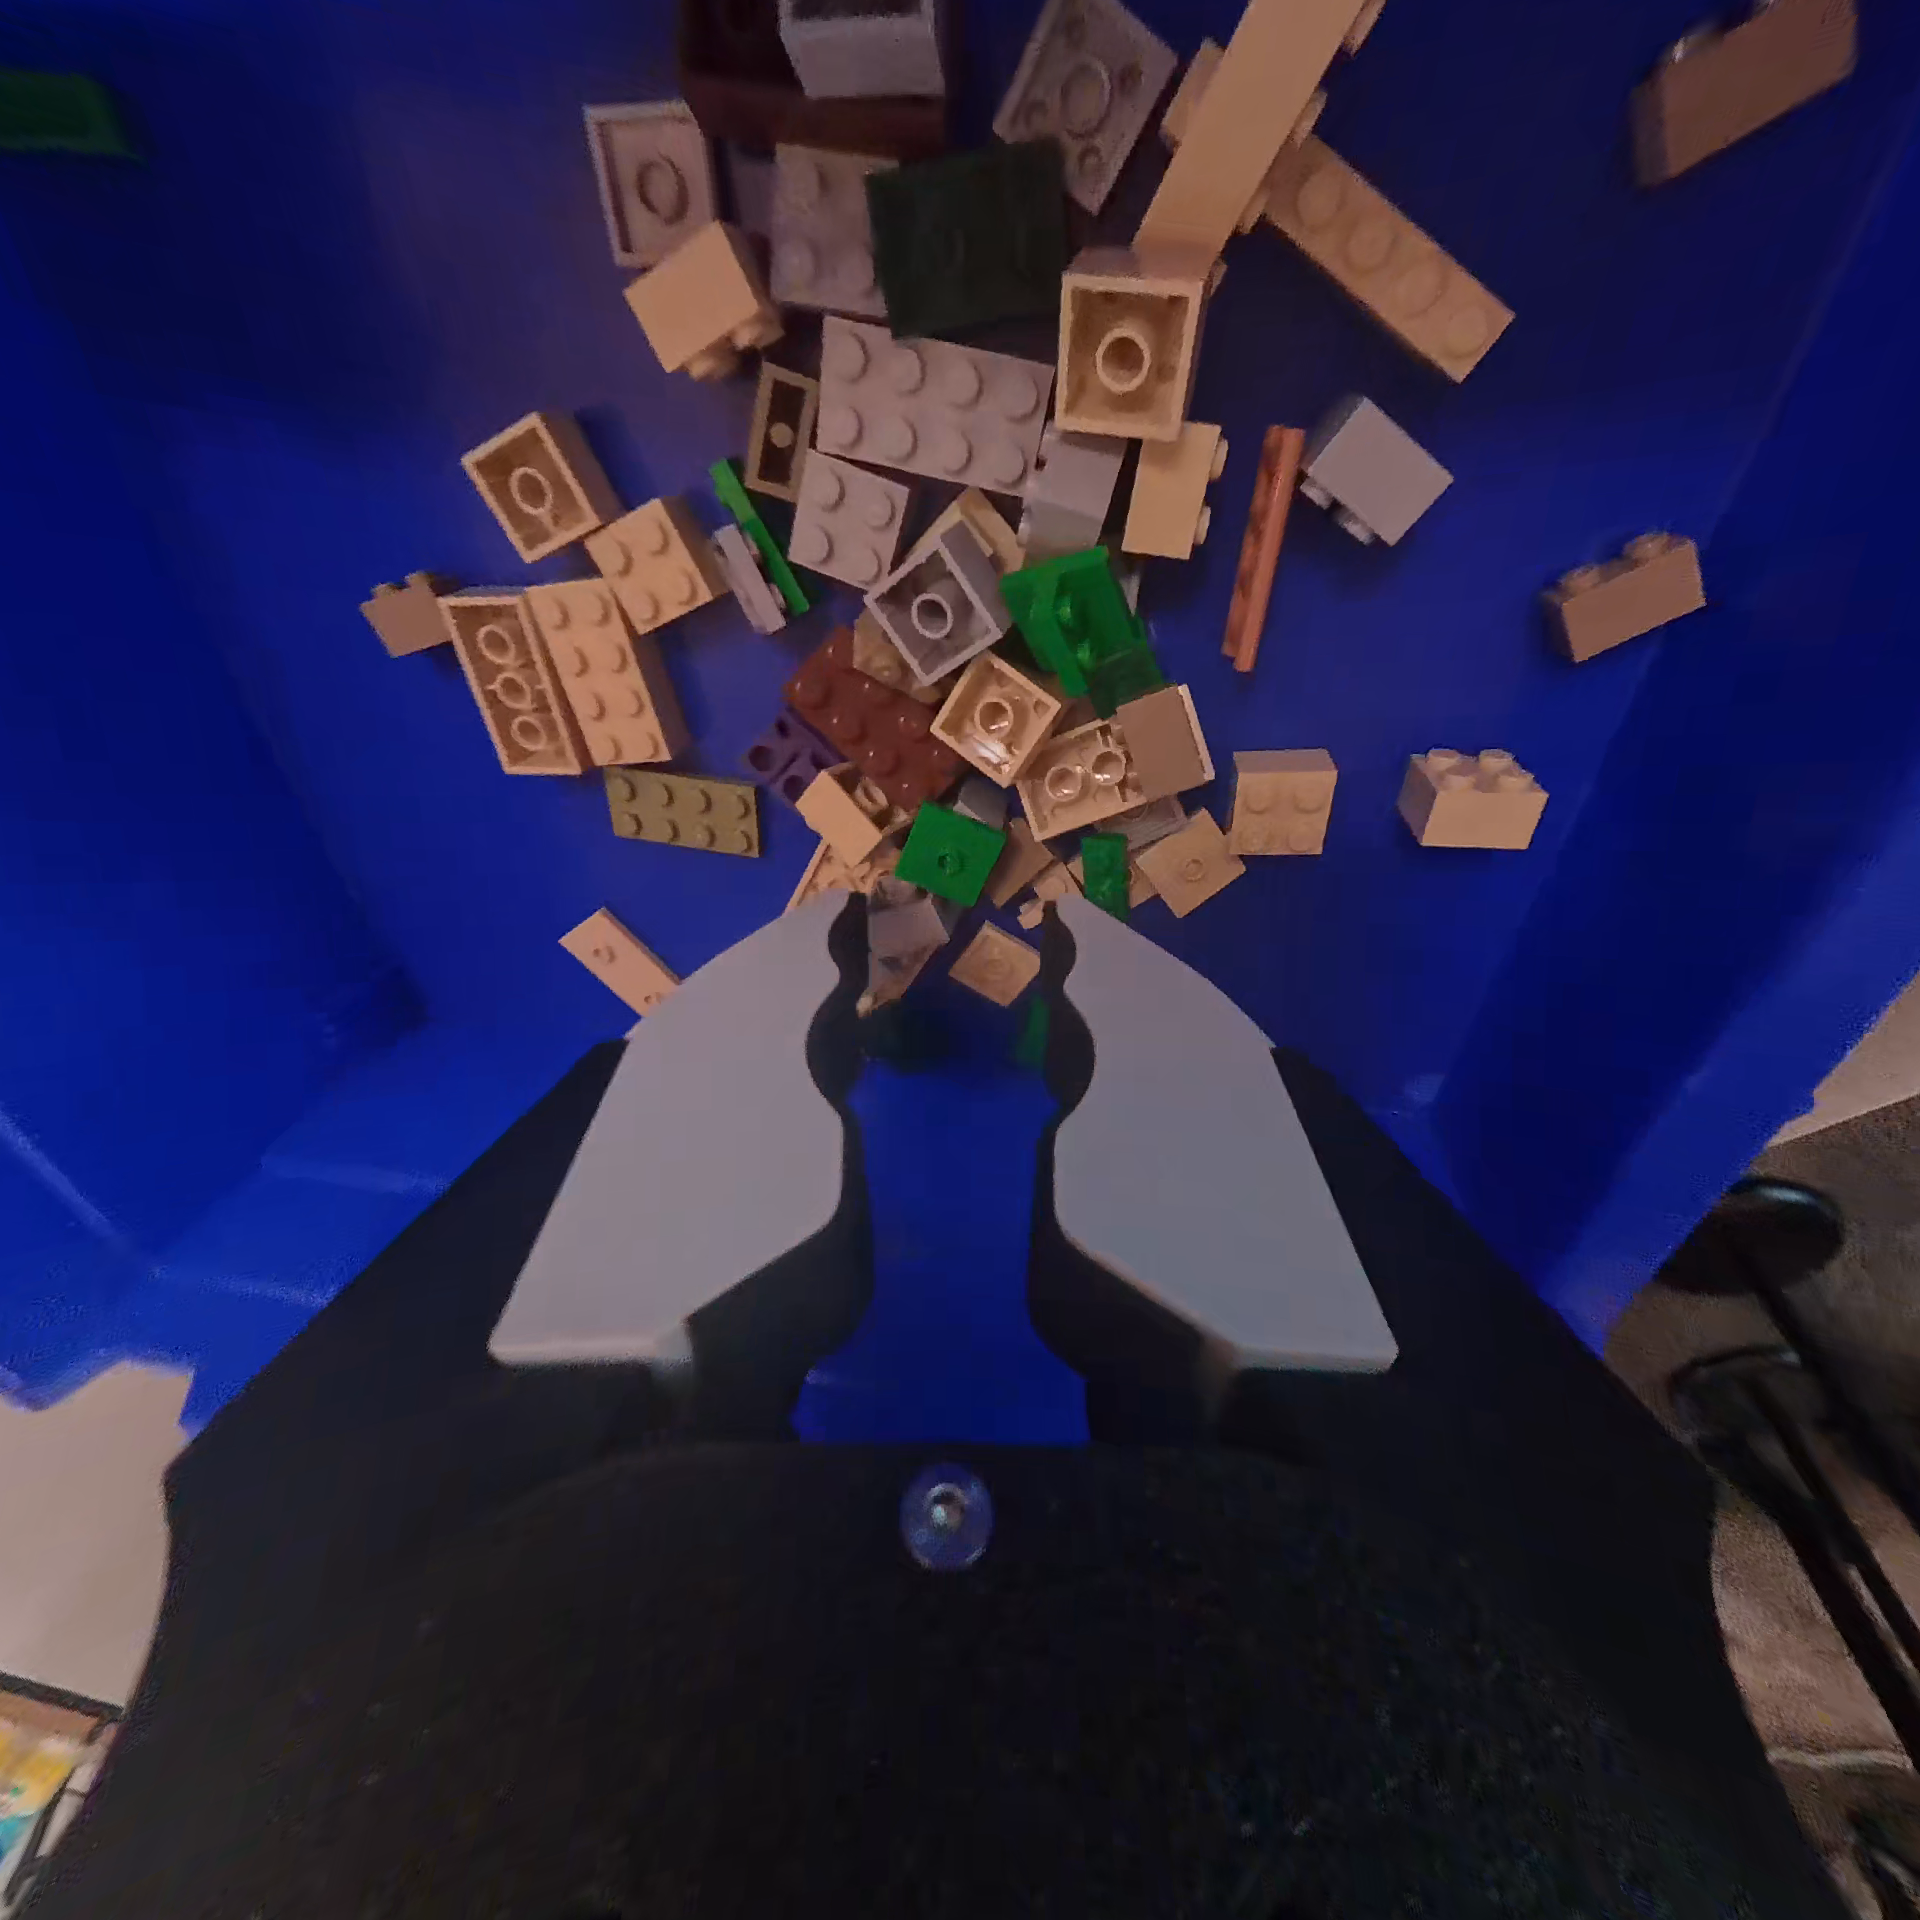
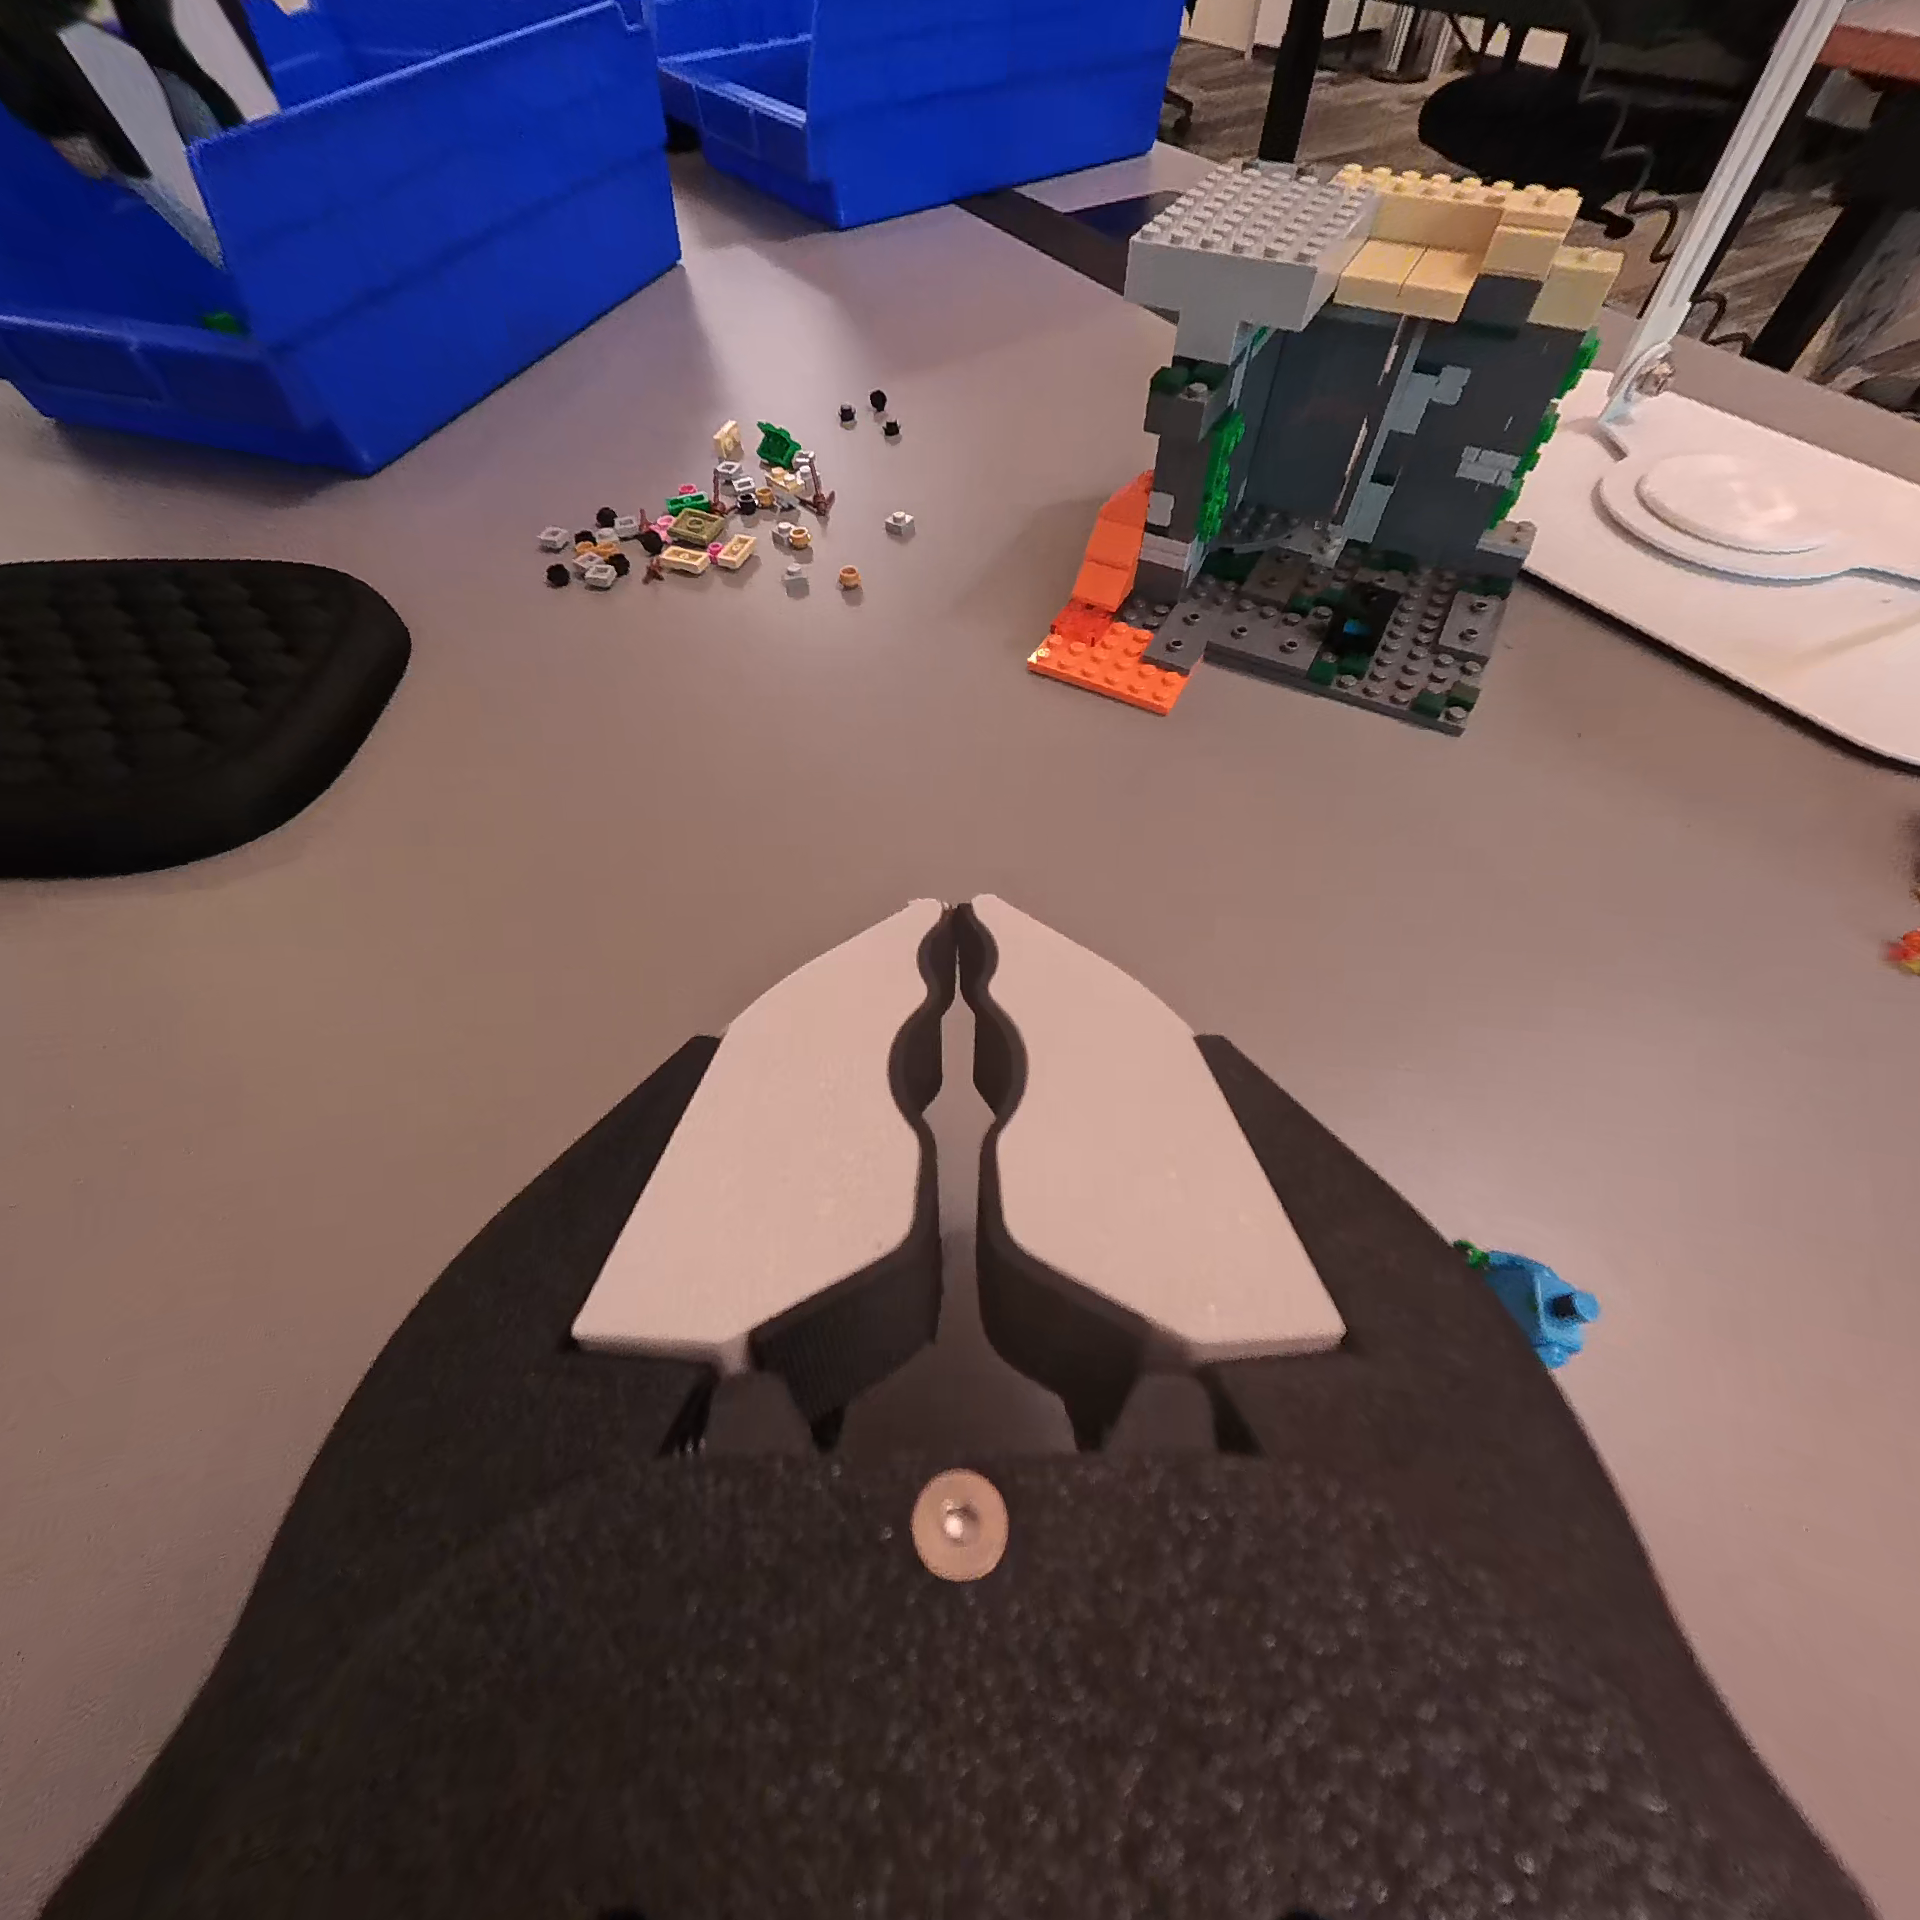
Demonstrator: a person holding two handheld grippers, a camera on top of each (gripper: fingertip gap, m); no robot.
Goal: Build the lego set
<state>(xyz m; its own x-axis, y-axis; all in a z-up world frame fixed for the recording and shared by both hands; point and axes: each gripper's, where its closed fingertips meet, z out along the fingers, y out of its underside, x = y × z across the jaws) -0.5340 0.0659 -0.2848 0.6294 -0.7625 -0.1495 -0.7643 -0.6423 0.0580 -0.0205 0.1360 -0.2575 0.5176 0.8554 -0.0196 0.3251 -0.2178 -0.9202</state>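
Two grippers are seen, one per wrist view: the left gripper (image 1: 951, 914) with jaws parted, the right gripper (image 2: 957, 906) with jaws closed on nothing.

Two blue bins (image 2: 436, 239) (image 2: 914, 104) are counted far ahead of the right jaws, the left-hand one holding the left gripper.

One built brick model (image 2: 1340, 457) is found ahead and to the right of them, one scatter of tiny loose pieces (image 2: 707, 509) ahead and slightly left; its number cannot be told.

One black pad (image 2: 156, 707) is seen to their left, and one small blue piece (image 2: 1543, 1304) behind and to the right.

In the bin (image 1: 260, 727), one heap of several dozen bricks (image 1: 935, 520) is seen, mostly tan and grey; about six green pieces are counted, along with two brown, one olive plate (image 1: 681, 810) and one purple.
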